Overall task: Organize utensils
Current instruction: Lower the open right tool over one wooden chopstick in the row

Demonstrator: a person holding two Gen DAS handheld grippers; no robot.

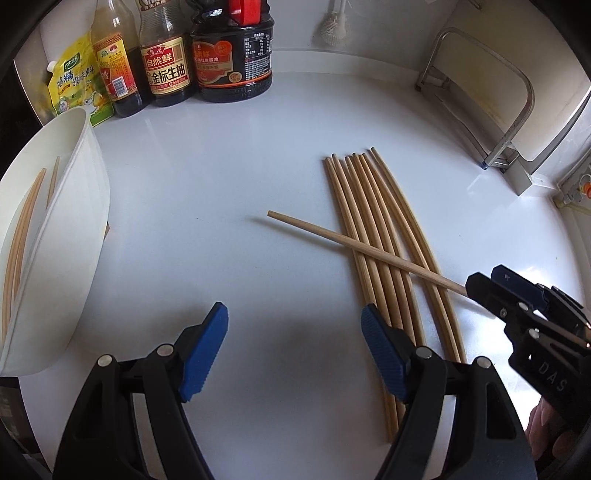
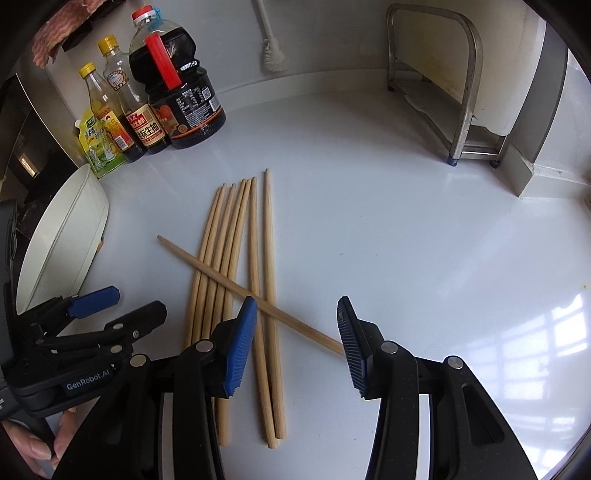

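Several wooden chopsticks [image 1: 369, 229] [image 2: 229, 240] lie side by side on the white counter [image 1: 240, 177]. One loose chopstick [image 1: 332, 238] [image 2: 207, 264] rests slantwise across them. My right gripper [image 2: 295, 332] [image 1: 484, 277] stands open over the near end of that chopstick, whose tip reaches the right pad. My left gripper [image 1: 295, 350] [image 2: 125, 306] is open with nothing between its pads, above bare counter left of the pile. A white tilted container [image 1: 74, 221] [image 2: 62, 240] at the left holds a few chopsticks [image 1: 22, 229].
Sauce and oil bottles [image 1: 207, 59] [image 2: 177, 92] and a yellow-green seasoning pouch [image 1: 70, 85] stand at the back left. A metal rack [image 1: 480, 103] [image 2: 443, 92] is at the back right. A white brush [image 1: 332, 29] hangs on the wall. A hand [image 2: 37, 443] holds the left gripper.
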